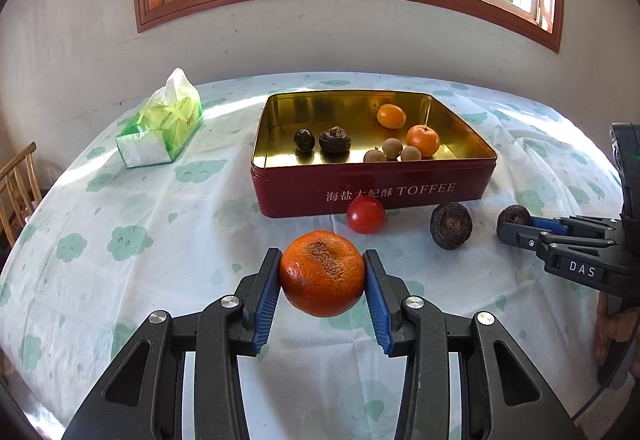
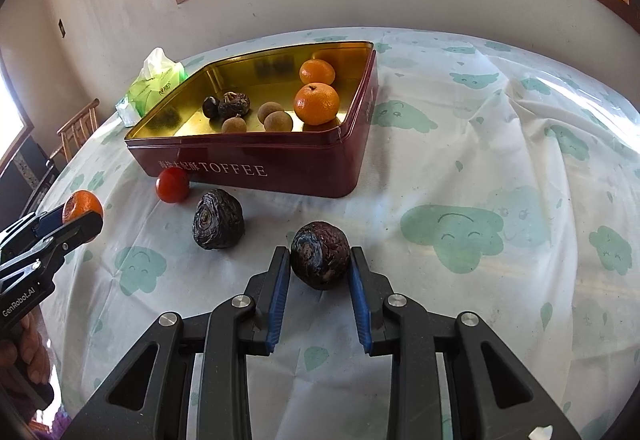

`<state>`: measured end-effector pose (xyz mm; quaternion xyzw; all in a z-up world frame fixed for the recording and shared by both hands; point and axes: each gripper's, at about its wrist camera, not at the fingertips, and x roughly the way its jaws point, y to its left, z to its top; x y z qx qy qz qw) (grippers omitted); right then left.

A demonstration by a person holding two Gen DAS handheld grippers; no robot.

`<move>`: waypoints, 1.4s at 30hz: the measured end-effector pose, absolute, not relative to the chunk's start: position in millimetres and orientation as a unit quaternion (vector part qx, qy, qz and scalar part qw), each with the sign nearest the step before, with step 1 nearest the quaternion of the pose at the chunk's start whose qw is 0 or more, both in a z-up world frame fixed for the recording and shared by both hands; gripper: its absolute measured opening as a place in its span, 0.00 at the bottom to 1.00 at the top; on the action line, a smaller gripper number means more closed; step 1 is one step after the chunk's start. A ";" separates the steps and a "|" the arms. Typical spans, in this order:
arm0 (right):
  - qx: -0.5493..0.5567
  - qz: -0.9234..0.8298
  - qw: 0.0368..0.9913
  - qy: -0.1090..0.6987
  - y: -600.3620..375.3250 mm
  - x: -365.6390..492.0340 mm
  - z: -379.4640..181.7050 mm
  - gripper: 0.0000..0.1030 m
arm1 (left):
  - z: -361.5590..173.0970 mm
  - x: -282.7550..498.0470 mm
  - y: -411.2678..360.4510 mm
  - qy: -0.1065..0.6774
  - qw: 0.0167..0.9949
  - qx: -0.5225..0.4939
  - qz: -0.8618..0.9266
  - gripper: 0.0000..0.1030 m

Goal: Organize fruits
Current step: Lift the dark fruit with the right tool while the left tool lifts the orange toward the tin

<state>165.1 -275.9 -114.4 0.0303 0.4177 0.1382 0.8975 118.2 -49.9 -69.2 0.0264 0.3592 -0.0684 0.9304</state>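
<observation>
My left gripper (image 1: 322,274) is shut on an orange mandarin (image 1: 322,272) with a rough brown patch, held above the tablecloth in front of the red toffee tin (image 1: 372,188). My right gripper (image 2: 320,264) is shut on a dark wrinkled passion fruit (image 2: 320,260), low over the cloth. A red tomato (image 1: 365,214) and a second dark wrinkled fruit (image 1: 451,225) lie on the cloth before the tin. Inside the tin (image 2: 248,160) lie two oranges (image 2: 317,103), several small brown longans (image 2: 276,120) and two dark fruits (image 2: 236,104).
A green tissue pack (image 1: 164,120) lies at the back left of the table. A wooden chair (image 1: 18,184) stands past the table's left edge. The wall and window are close behind the table. The person's hand (image 2: 28,356) shows at the left.
</observation>
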 end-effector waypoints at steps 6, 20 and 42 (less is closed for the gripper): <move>0.051 0.153 0.899 0.408 -268.0 139.6 -111.8 0.25 | -71.7 118.1 -43.9 0.362 0.930 0.020 -0.068 0.40; 0.083 0.197 0.902 0.376 -257.0 120.2 -79.3 0.25 | -71.7 118.3 -39.9 0.361 0.930 0.012 -0.068 0.40; -0.009 0.184 0.917 0.354 -218.7 138.8 -50.7 0.26 | -70.5 122.6 -32.6 0.359 0.931 0.001 -0.062 0.40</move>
